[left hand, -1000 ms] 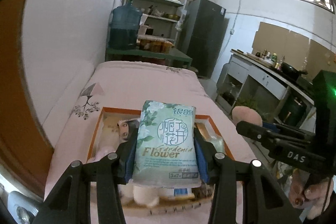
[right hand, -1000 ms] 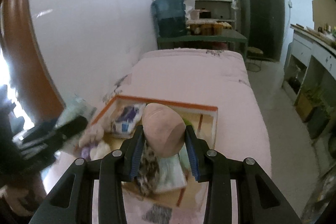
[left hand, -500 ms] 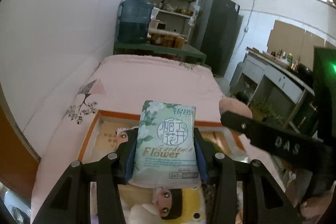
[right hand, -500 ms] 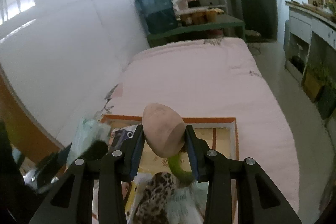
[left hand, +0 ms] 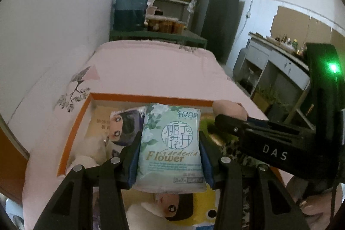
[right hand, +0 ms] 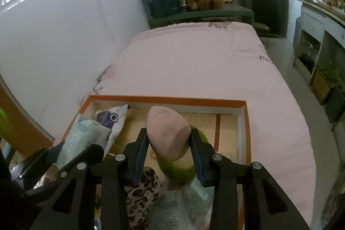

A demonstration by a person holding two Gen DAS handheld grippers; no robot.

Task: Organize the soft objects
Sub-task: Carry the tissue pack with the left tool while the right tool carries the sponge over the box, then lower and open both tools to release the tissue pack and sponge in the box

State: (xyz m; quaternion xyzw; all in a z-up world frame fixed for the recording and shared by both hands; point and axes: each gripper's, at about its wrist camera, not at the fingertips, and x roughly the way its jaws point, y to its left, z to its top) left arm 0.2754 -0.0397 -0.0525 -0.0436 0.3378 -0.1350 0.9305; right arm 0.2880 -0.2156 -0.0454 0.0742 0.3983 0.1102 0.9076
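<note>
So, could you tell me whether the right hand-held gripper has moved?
Yes. The right hand-held gripper has advanced over the orange-rimmed box, toward its far wall.

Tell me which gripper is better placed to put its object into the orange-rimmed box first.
Probably the right gripper: its pink egg-shaped sponge hangs above bare box floor. Below the left gripper, holding the green tissue pack, are dolls.

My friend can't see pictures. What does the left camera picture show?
The left gripper squeezes a pale green tissue pack above an orange-edged box of soft toys on a pink bed. The right gripper holds a pink ball beside it.
</note>
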